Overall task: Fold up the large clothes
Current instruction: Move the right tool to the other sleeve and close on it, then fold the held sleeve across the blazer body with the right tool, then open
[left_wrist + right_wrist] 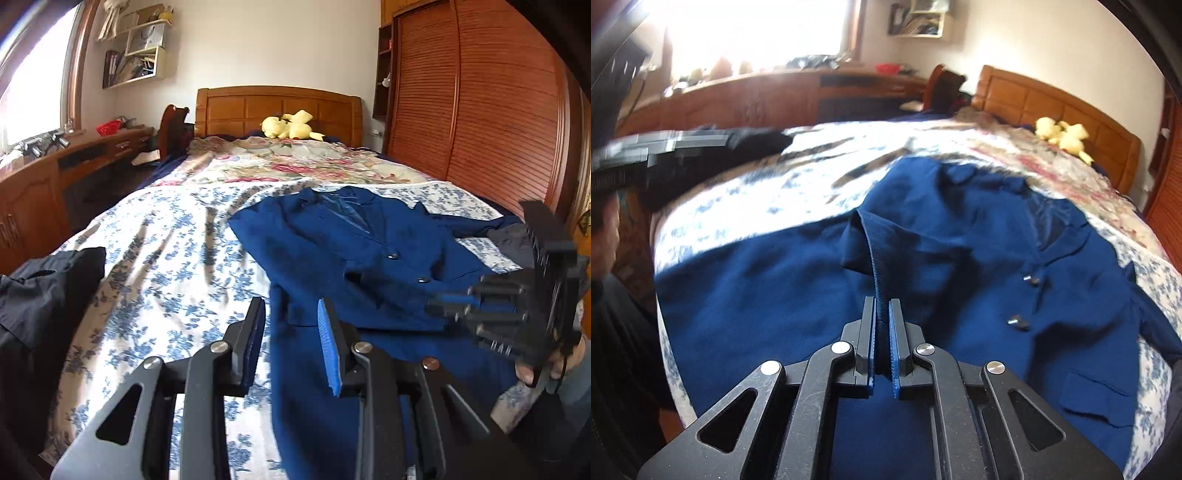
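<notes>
We see the right gripper [882,314] pinching a fold of the blue jacket [960,236] at frame center, while the left gripper [291,325] stands partly open, holding nothing.

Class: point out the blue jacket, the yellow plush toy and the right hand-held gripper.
blue jacket [332,240]: left wrist view, front panel.
yellow plush toy [290,127]: left wrist view, body.
right hand-held gripper [882,314]: right wrist view, between fingertips.

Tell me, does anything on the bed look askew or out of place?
The dark blue buttoned jacket lies crooked across the blue-flowered white bedsheet, not squared. One edge is pulled up into a ridge, pinched by the right gripper. Nothing looks damaged.
</notes>
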Motion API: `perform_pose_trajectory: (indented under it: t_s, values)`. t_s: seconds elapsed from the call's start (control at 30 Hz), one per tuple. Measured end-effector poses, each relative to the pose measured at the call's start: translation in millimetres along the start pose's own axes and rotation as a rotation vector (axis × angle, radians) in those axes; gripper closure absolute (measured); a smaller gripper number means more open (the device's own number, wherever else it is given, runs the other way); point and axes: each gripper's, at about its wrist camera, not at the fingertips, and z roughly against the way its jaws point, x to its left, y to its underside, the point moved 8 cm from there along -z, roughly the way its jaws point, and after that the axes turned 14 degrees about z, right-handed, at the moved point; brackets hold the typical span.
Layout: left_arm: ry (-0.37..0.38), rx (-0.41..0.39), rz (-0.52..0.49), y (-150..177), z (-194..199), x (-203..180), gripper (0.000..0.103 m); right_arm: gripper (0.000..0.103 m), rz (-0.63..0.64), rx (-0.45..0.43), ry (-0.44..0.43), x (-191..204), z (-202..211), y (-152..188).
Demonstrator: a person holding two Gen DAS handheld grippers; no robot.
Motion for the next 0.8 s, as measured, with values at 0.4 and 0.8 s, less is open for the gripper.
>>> perform_pose_trajectory:
  t_s: [0.4, 0.8]
  values:
    - [0.014, -0.010, -0.029, -0.6, 0.9, -17.1, 0.076, 0.100, -0.037, -0.097, 0.142, -47.7, 69.1, -30.1]
    - [0.055, 0.000, -0.059, -0.2, -6.5, -45.3, 0.076, 0.100, -0.098, -0.048, 0.293, -80.0, 116.4, 8.5]
